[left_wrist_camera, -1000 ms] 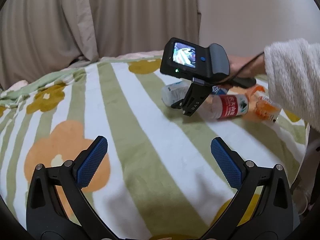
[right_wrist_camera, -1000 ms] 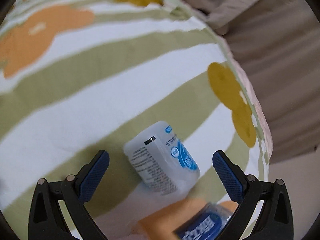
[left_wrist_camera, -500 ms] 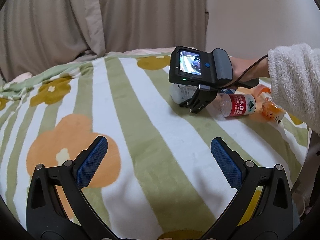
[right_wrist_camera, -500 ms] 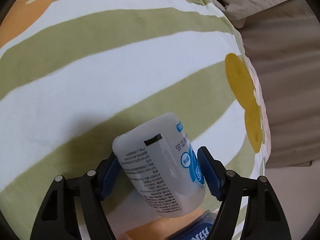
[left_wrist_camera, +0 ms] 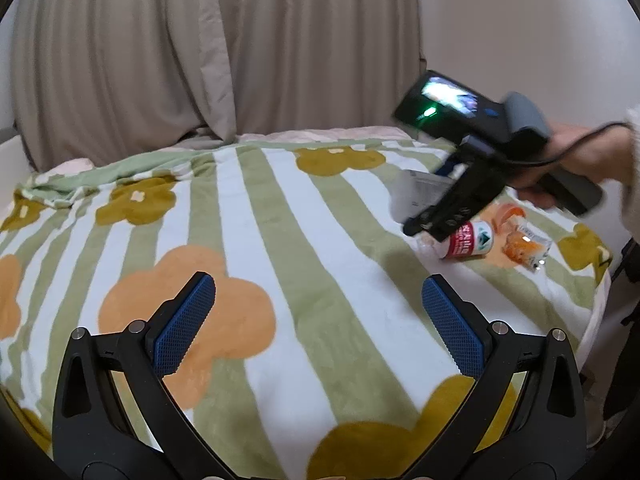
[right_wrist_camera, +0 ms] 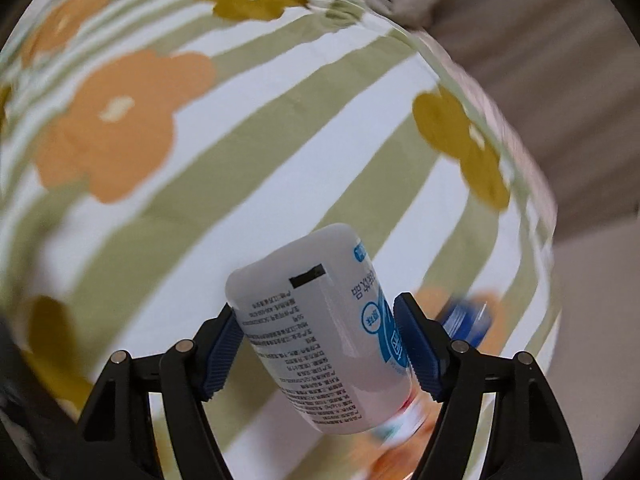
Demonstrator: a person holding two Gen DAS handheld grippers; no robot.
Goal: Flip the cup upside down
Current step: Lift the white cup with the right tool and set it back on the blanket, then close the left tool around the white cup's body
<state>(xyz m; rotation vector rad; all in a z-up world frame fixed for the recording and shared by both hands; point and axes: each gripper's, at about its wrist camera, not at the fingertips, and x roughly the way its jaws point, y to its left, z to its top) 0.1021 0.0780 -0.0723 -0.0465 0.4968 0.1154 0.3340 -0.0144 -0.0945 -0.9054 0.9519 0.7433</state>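
Note:
The cup [right_wrist_camera: 320, 328] is a white plastic cup with a blue label and small print. My right gripper [right_wrist_camera: 318, 344] is shut on it, both blue pads against its sides, and holds it tilted above the striped flower blanket [right_wrist_camera: 240, 160]. In the left wrist view the right gripper [left_wrist_camera: 444, 216] shows at the far right, raised off the blanket, with the cup [left_wrist_camera: 412, 196] partly hidden behind it. My left gripper [left_wrist_camera: 318, 320] is open and empty over the blanket's near part.
A red-labelled bottle [left_wrist_camera: 468, 240] and an orange snack packet [left_wrist_camera: 524, 244] lie on the blanket at the far right. A blue-labelled item [right_wrist_camera: 468, 320] lies below the cup. Beige curtains [left_wrist_camera: 200, 60] hang behind the bed. The bed edge drops off at the right.
My right gripper closed on the cup and lifted it off the blanket, tilting it. The left gripper stayed open and drew back a little.

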